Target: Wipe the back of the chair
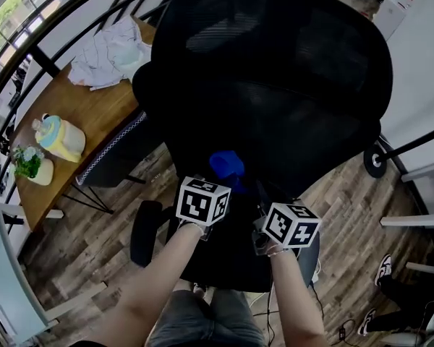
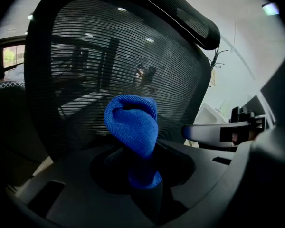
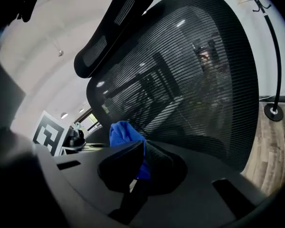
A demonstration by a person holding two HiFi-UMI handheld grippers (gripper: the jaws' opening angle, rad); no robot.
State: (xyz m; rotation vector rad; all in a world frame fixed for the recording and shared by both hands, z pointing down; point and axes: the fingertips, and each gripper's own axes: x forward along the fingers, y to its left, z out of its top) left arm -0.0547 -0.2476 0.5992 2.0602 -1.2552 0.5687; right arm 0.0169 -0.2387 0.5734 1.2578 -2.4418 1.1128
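A black mesh office chair back point(image 1: 275, 71) fills the head view and stands close in front of both grippers point(image 2: 85, 65) point(image 3: 194, 70). My left gripper point(image 1: 218, 185) point(image 2: 145, 175) is shut on the lower end of a bunched blue cloth point(image 1: 226, 165) point(image 2: 132, 122). The cloth's free end rises just short of the lower mesh. My right gripper point(image 1: 264, 197) point(image 3: 141, 153) is beside it on the right, its jaws close together with nothing held. The blue cloth point(image 3: 125, 133) shows just behind its left finger. The chair's headrest point(image 3: 114, 27) point(image 2: 190, 18) tops the back.
A wooden table point(image 1: 87, 114) at the left carries a crumpled white cloth point(image 1: 112, 53), a pastel pot point(image 1: 58, 137) and a small plant point(image 1: 30, 163). A coat stand base point(image 1: 376, 161) point(image 3: 274, 110) sits on the wood floor at the right. A bystander's shoes point(image 1: 383, 270) are at lower right.
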